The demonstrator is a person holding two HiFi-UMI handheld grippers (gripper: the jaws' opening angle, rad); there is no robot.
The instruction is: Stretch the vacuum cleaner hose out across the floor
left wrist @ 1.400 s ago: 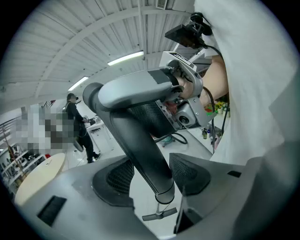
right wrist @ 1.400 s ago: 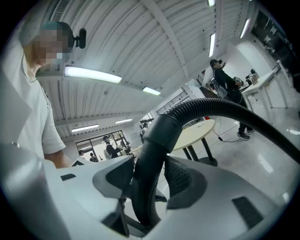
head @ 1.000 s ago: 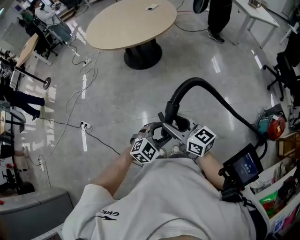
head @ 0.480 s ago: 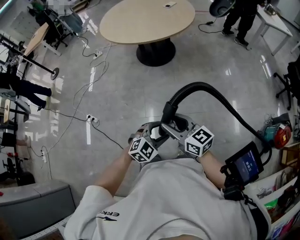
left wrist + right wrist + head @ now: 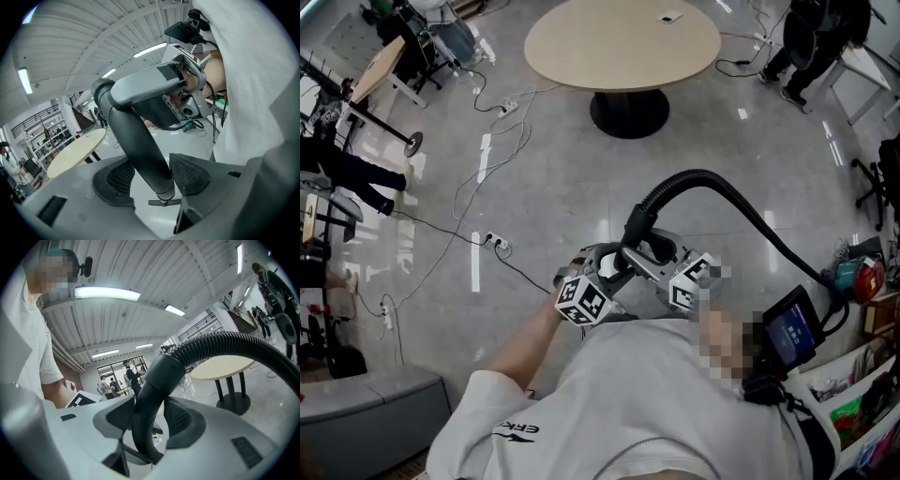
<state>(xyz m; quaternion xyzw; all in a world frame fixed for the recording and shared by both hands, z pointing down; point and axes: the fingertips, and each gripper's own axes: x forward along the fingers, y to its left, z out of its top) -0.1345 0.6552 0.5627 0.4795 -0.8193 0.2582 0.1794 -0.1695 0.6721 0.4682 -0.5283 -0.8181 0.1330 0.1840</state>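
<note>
In the head view the black ribbed vacuum hose (image 5: 727, 197) arcs up from a stiff cuff in front of my chest and runs down right toward the red and teal cleaner body (image 5: 855, 275). My left gripper (image 5: 605, 272) and right gripper (image 5: 661, 265) meet at the grey handle. In the left gripper view my left gripper (image 5: 152, 176) is shut on the smooth black tube (image 5: 138, 145) below the grey handle (image 5: 150, 84). In the right gripper view my right gripper (image 5: 150, 420) is shut on the hose cuff (image 5: 157, 380), with the ribbed hose (image 5: 234, 345) curving away right.
A round beige table (image 5: 623, 42) stands ahead on a black pedestal. Cables and a power strip (image 5: 497, 242) trail over the grey floor at left. A person in black (image 5: 811, 37) stands at the far right. A dark screen (image 5: 792, 328) and shelves sit at my right.
The view has swung left: the table and floor slide rightward in the head view. Both grippers keep the same hold on the hose end in front of my chest.
</note>
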